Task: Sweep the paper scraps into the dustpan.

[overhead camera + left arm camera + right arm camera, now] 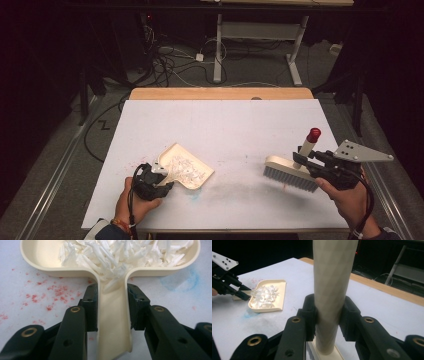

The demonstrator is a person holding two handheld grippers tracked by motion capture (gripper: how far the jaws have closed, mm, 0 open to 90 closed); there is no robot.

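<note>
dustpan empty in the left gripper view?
No, the dustpan holds a pile of white paper shreds, with the left gripper shut on its handle.

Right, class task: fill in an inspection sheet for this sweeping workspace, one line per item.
Surface: white table top, red specks and a blue smudge near the dustpan.
Job's things: cream dustpan holding white paper shreds; brush with red-tipped handle.
Clutter: nothing seen.
Grippers: left hand-held gripper shut on the dustpan's handle; right hand-held gripper shut on the brush's handle.
Cables: a tangle of cables on the floor beyond the table.
Surroundings: dark room, second table frame behind.
</note>
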